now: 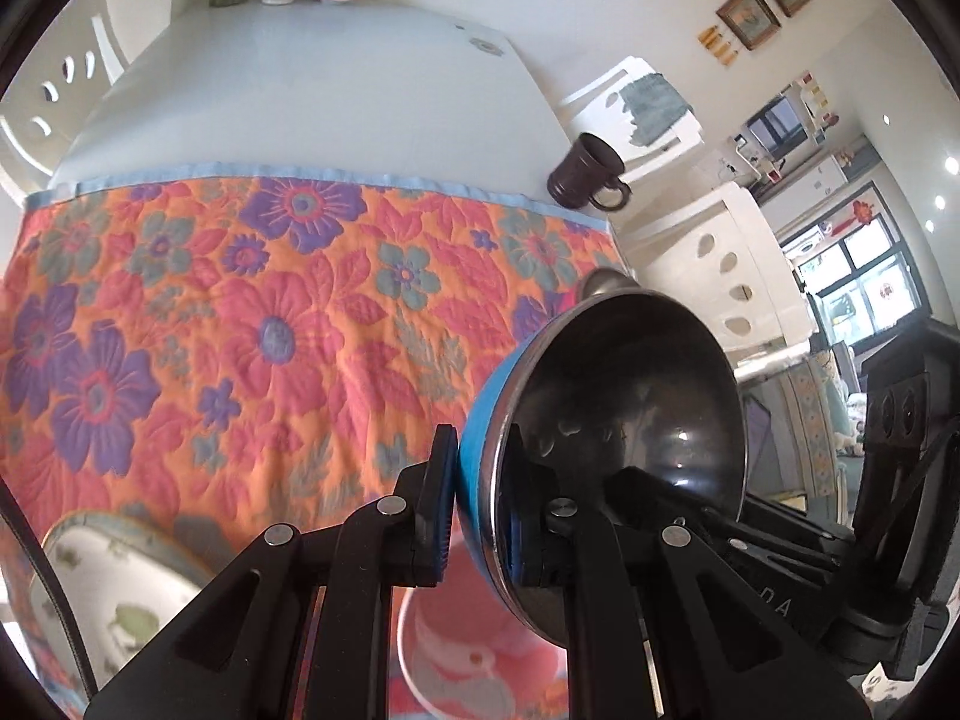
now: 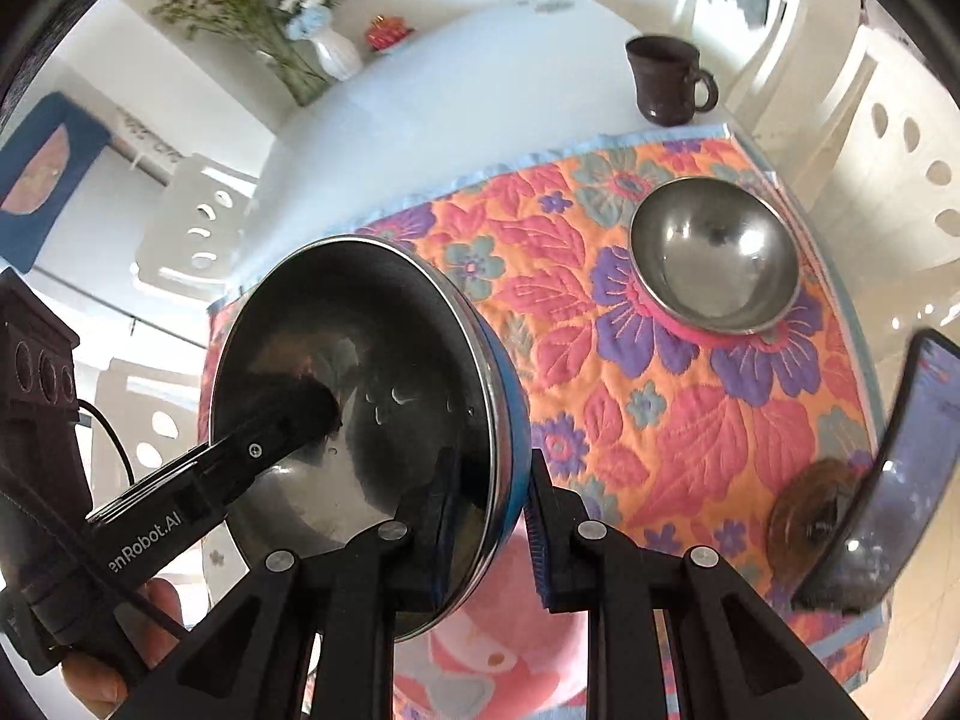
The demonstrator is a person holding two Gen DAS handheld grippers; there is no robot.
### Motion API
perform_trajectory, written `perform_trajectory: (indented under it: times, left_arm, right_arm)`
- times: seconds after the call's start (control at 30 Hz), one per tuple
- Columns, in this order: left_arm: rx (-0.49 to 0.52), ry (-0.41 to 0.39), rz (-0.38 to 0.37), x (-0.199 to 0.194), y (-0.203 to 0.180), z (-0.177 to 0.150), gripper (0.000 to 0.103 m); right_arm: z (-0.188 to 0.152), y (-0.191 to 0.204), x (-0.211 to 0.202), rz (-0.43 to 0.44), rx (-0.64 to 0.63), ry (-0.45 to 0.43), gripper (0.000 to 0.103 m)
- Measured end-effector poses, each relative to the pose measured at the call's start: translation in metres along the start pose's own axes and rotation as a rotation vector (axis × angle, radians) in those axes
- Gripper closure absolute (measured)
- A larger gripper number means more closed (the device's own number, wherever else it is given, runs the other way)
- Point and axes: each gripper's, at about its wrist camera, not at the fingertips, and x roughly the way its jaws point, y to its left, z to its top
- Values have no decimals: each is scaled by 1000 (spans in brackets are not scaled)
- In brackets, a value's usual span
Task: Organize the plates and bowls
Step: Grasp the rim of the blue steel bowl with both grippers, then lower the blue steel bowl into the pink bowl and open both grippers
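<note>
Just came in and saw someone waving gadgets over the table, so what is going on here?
A person is tidying dishes with a handheld gripper in each hand. Both the left gripper and the right gripper are clamped on the rim of one blue-sided steel bowl, held tilted above the floral mat. A second steel bowl with a pink outside sits on the mat, and a dark mug stands on the table beyond it.
</note>
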Motion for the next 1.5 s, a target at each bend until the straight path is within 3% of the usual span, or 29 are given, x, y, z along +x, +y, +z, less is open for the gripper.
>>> perform_trajectory:
  times: [0.3,0.5,0.73,1.13,1.23,1.37,1.5]
  left_arm:
    - [64,38,9,-4,-19,-55,92]
    - [61,90,-25,3,-20,-89,92]
    - [49,143,13,21,-10,-124,92]
    - [11,145,27,33,6,-113,90]
    - [1,130,54,30,15,-108,80]
    - [-30,144,28,30,23,-102,82]
    - [-22,130,63,23,22,-97,81]
  right_arm:
    - [-51,-7,-21,-14,2,-69,82]
    - [-85,-29,-10,13,40,-16,82]
    - [-121,-40,13,-15,46,80,82]
    - [-111,-34,35,-53,56,135,81]
    - [-109,-34,35,-45,62,140,81]
    - [-105,-34,35,-36,57,144,82]
    - [-101,-32,32,-35,45,141,82]
